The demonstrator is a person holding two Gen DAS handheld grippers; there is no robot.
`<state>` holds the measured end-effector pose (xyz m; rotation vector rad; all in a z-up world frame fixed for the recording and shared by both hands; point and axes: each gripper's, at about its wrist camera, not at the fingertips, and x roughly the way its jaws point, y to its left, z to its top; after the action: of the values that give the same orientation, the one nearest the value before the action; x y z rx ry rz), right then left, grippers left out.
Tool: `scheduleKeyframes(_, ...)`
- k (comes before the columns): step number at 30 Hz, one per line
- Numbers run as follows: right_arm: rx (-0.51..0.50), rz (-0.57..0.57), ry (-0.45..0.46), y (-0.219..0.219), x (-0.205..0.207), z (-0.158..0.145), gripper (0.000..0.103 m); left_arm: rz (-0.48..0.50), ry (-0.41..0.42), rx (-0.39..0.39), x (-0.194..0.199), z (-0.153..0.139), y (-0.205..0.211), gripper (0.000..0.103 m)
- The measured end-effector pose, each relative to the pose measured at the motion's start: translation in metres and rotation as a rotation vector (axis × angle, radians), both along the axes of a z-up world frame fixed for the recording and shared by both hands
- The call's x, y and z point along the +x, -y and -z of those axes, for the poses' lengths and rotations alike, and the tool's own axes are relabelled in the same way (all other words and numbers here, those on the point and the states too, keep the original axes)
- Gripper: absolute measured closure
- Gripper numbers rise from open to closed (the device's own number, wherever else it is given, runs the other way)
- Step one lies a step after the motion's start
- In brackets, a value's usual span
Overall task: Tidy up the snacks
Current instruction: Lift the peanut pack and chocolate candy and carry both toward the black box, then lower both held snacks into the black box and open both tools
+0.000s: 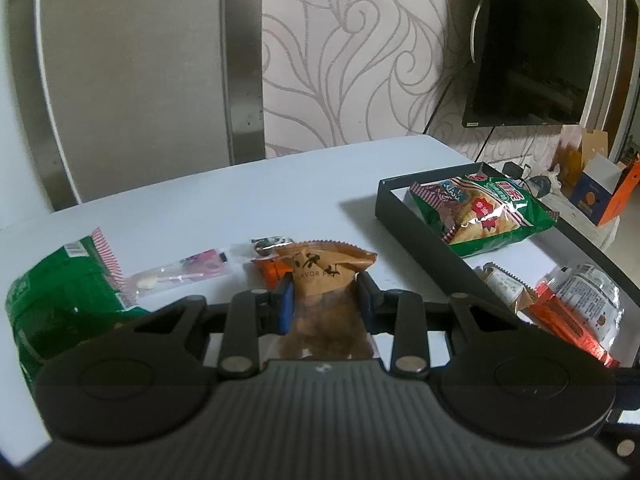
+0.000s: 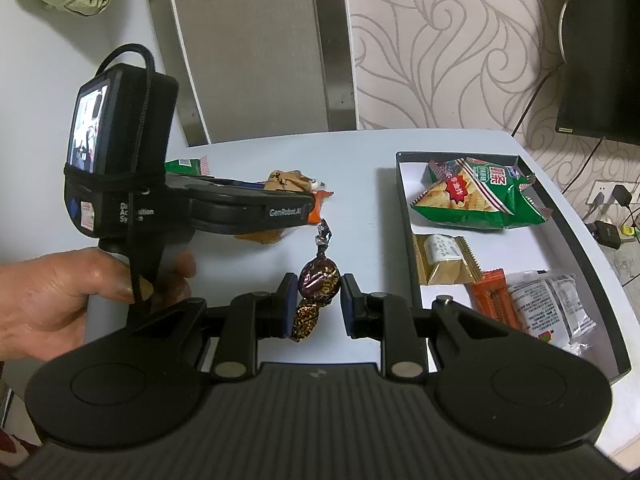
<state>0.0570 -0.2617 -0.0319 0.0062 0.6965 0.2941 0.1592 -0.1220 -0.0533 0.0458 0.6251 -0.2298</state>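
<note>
The tray (image 2: pixel 404 184) is already holding four snacks, chips (image 2: pixel 480 196) among them. The left tongs (image 1: pixel 325 296) are gripping a brown packet (image 1: pixel 326 276) above the tabletop (image 1: pixel 200 208). The right tongs (image 2: pixel 319 300) are gaping around a candy (image 2: pixel 319 278), not yet pinching. A green bag (image 1: pixel 60 292) and lollipop (image 1: pixel 180 274) are waiting outside.

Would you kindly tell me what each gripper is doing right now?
Left gripper: shut on the brown snack packet.
Right gripper: open around the wrapped candy, not gripping.
</note>
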Motion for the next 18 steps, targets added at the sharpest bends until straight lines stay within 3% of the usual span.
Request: scheduleKeyframes(18, 0.023, 0.08, 0.016, 0.036, -0.009, -0.005, 0.076, 0.064, 0.004, -0.014, 0.0, -0.006, 0.04, 0.068)
